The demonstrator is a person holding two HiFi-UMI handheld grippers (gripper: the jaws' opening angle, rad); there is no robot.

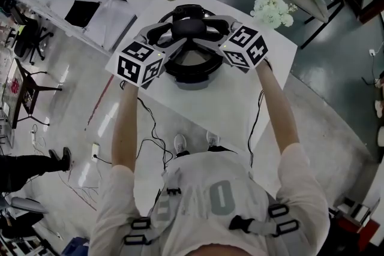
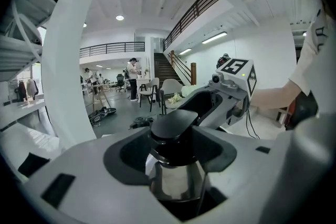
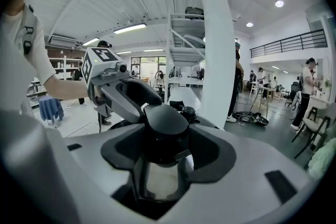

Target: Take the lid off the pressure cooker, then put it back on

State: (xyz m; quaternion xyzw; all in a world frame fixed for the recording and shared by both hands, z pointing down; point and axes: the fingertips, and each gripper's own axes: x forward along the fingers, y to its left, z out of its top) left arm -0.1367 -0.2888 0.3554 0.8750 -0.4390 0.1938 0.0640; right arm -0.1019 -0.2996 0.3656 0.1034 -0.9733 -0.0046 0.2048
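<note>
The pressure cooker (image 1: 187,75) stands upright near the middle of the white table (image 1: 240,99), with its lid (image 1: 193,59) seated on top (a small black knob (image 3: 188,112) rises from it). Its shiny steel wall (image 2: 176,181) curves below a black side handle (image 2: 176,122).

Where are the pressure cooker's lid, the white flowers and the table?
lid (image 1: 193,59): head view, its grey top.
white flowers (image 1: 272,11): head view, middle of the bunch.
table (image 1: 240,102): head view, bare white top beside the cooker.
</note>
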